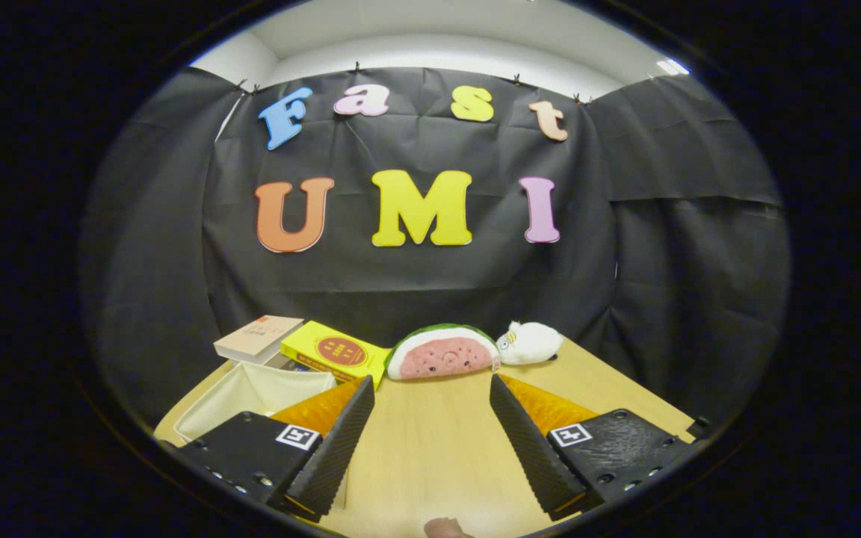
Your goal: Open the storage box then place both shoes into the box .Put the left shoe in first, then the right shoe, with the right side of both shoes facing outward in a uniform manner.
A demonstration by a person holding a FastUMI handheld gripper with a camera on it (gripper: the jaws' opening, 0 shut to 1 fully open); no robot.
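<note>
The storage box [251,392], a pale fabric-lined bin, sits at the desk's [430,448] left edge, its top open to view, just beyond the left finger, handy for loading. The hand-held gripper [430,441] hovers low with its fingers spread wide, nothing between them. Along the far edge lie a tan book [257,338] and a yellow book [335,351], their lettering too small to read, then a watermelon-slice plush [442,353] and a white plush toy [529,342], perhaps parked as clutter.
</note>
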